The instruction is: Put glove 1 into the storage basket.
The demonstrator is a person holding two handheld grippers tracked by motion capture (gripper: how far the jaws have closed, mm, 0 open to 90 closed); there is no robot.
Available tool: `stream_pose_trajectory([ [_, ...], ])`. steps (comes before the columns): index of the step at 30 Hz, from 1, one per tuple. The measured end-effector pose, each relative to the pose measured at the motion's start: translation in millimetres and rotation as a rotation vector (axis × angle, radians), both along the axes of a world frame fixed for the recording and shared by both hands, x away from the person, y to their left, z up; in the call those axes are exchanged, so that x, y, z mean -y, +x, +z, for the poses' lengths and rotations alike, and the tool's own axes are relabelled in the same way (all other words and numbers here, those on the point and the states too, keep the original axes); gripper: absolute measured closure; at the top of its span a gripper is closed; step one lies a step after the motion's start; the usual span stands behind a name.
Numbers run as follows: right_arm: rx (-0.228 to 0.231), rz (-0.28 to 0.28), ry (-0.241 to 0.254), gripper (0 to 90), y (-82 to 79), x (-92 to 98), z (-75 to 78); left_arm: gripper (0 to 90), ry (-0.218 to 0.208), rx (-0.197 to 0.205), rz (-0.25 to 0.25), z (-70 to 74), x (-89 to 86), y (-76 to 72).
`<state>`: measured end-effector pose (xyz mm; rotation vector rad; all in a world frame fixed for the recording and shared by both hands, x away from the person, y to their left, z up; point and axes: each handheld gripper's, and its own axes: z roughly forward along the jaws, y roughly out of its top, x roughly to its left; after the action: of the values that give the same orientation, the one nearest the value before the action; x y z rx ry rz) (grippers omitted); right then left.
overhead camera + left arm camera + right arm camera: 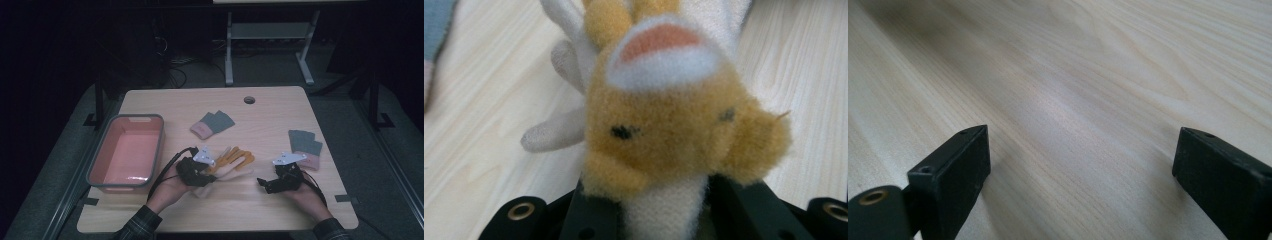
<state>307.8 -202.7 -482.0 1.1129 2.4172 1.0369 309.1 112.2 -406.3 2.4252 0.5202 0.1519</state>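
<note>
- Table [260, 200]: pale wood, carrying a pink bin [100, 165] at the left, one grey-and-pink glove [212, 123] near the middle, another [306, 146] at the right, and the work in hand at the front.
- Plush glove [235, 161]: tan fur over a cream knit, with a small animal face and an open mouth seen in the left gripper view [664, 130]. It lies near the front centre of the table, right of the bin, its fingers pointing away from the left gripper.
- Handling, as judged: light, soft and limp. It will sag and fold wherever it is unsupported, and the fur may slip under the pads. Not fragile. The cream cuff is the firmest and narrowest place to take hold; a pinch on fur alone looks less secure.
- Left gripper [197, 170]: closed most of the way onto the cream cuff, which sits between its jaws, the face lying just beyond them.
- Right gripper [272, 182]: jaws wide apart with nothing between them, bare table beneath, well apart from the plush glove.
</note>
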Motion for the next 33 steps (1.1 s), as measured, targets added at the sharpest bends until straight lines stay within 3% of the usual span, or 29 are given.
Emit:
stream_pose_trajectory([
  [14,0.001,0.000,0.001,8.1,0.0,-0.2,-0.1,71.5,-0.037,0.013,0.066,27.3,-28.3,9.3],
  [22,0.006,0.007,0.002,8.1,0.4,-0.3,-0.2,71.4,-0.078,0.058,0.139,49.7,-58.2,14.8],
  [33,0.010,0.009,0.001,8.1,0.7,-0.2,-0.3,71.4,-0.100,0.092,0.239,65.5,-99.9,18.0],
])
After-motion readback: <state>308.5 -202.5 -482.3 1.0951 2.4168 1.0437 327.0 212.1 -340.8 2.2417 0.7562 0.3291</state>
